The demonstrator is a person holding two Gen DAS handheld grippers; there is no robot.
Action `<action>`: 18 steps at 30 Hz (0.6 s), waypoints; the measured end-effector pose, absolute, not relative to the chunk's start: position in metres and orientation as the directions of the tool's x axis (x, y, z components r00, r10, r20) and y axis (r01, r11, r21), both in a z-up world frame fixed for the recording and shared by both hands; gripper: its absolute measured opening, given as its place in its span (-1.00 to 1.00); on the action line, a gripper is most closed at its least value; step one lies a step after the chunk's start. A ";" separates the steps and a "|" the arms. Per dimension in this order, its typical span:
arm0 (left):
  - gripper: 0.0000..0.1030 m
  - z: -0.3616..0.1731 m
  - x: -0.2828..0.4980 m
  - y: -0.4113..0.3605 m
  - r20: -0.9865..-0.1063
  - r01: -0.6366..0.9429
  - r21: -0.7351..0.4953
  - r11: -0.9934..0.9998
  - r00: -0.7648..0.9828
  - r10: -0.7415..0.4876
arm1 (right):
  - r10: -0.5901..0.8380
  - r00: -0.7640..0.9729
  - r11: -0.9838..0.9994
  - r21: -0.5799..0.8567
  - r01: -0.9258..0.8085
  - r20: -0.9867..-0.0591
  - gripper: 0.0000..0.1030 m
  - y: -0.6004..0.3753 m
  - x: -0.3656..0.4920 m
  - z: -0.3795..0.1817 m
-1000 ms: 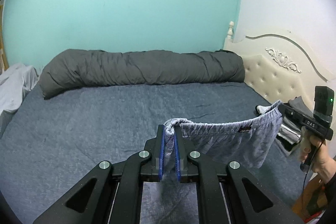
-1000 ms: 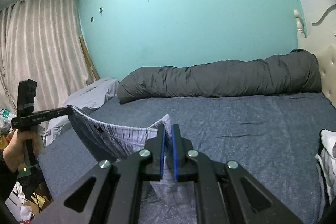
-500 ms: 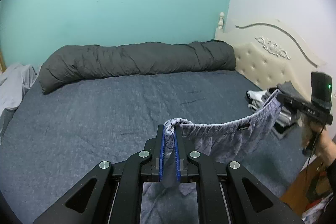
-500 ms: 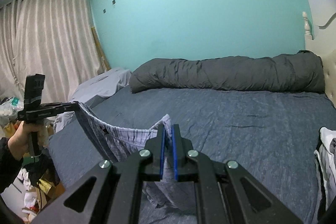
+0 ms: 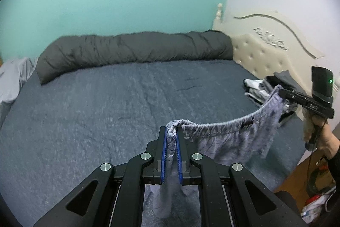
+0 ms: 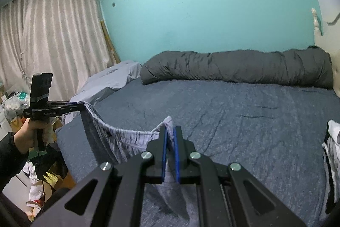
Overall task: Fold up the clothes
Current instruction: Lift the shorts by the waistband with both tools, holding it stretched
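Both of my grippers are clamped on the same pair of gray shorts (image 5: 225,137): my left gripper (image 5: 171,137) pinches one end of the waistband, my right gripper (image 6: 169,135) pinches the other, blue pads nearly together with just fabric between them. The waistband sags in a curve between the two, and the legs hang down over the near edge of the bed (image 5: 106,112).

Compared with a second ago, the view has swung: the rolled dark duvet (image 5: 131,50) sits lower and farther back in the left view, the headboard (image 5: 265,54) shows more of itself, and the shorts have sunk a bit closer to the mattress. The stretch of waistband looks a touch longer too (could be the fisheye, honestly). From the right view more of the curtain (image 6: 48,39) shows now.

Room-wise, the blue-gray blanket is bare from the near edge up to the duvet along the teal wall, so there's a wide flat patch ahead of the shorts. On my right, the folded stack of clothes (image 5: 263,88) sits by the headboard, near the right gripper. On my left, a pale sheet (image 6: 110,82) is bunched at the far corner, and past the bed edge the floor clutter (image 6: 42,176) starts.
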State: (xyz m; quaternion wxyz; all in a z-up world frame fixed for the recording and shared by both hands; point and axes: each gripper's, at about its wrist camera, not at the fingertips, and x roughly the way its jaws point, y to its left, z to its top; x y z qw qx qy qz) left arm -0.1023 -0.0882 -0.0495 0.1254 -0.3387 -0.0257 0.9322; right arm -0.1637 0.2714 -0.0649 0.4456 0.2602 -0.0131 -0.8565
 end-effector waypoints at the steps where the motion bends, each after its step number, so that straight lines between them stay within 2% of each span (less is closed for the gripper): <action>1: -0.84 -0.056 -0.109 -0.090 -0.632 -0.208 -0.142 -0.968 -0.733 0.250 | -0.764 -0.469 -0.609 0.257 0.750 -0.443 -0.89 0.268 -0.169 -0.071; 18: -0.84 -0.241 -0.308 -0.109 -0.783 -0.098 -0.227 -0.969 -0.574 0.241 | -0.599 -0.464 -0.758 0.274 0.592 -0.652 -0.89 0.203 -0.342 -0.228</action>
